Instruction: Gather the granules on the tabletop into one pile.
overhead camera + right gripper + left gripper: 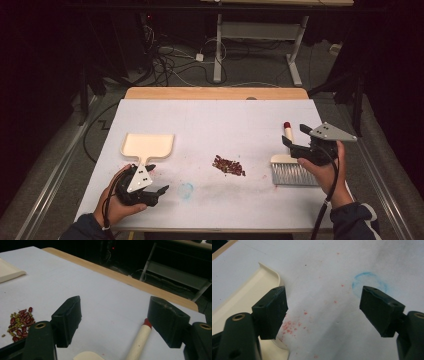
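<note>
Left gripper [150, 190], lower left, jaws wide apart, empty, beside cream dustpan [148, 145]. Right gripper [300, 137], at right, jaws likewise spread above brush [290, 167]. Beans [229, 165] mid-tabletop [215, 120]: loose, light, prone to scatter. Likely best gripped: stiff brush handle, dustpan's handle.

Our two hands, a tool in each

Our left tool [159, 191] sits low with jaws spread wide; our right tool [294, 136] is raised, jaws likewise apart and empty.

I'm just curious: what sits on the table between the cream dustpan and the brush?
A small pile of red beans lies between the dustpan and the brush, plain in the high view.
</note>
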Motion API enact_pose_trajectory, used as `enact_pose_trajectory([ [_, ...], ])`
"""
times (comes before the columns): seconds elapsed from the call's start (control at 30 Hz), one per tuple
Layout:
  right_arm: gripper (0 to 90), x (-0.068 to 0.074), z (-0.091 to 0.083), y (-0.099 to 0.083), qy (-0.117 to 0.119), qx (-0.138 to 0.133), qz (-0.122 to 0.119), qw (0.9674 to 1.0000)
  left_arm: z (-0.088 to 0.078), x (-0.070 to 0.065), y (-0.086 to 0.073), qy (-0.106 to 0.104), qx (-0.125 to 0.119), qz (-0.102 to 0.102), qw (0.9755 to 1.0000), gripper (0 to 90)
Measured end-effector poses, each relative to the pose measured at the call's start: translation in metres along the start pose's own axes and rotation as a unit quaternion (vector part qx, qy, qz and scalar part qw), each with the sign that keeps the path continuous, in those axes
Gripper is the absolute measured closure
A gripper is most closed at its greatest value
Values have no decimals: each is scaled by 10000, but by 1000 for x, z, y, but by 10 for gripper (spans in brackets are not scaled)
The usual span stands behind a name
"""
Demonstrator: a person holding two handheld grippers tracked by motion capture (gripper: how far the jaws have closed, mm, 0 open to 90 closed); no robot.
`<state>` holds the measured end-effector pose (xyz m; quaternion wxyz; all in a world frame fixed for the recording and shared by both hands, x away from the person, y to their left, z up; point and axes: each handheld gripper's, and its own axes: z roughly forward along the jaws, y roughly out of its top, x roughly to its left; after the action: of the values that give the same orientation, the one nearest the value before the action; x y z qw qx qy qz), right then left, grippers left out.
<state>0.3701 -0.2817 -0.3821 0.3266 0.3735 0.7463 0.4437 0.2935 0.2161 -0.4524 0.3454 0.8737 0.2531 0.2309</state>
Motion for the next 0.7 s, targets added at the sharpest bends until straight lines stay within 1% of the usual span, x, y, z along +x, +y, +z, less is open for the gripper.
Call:
enact_pose_trajectory([
  [0.1, 248, 8, -3, 1, -5, -73, -48, 10000, 0, 0, 0, 7, -8, 10, 10000, 215],
  [0.3, 231, 19, -11, -3, -24, -235, -209, 9995, -1, 0, 1, 19, -17, 22, 10000, 213],
  [0.43, 231, 22, -19, -8, 24, -381, -254, 9989, 0, 0, 1, 26, -25, 36, 10000, 213],
  [0.63, 227, 25, -28, -17, -144, -410, -323, 9985, 1, 0, 3, 9, -20, 67, 10000, 213],
  [0.7, 227, 25, -32, -20, -165, -441, -321, 9984, 2, 0, 3, 4, -29, 61, 10000, 213],
])
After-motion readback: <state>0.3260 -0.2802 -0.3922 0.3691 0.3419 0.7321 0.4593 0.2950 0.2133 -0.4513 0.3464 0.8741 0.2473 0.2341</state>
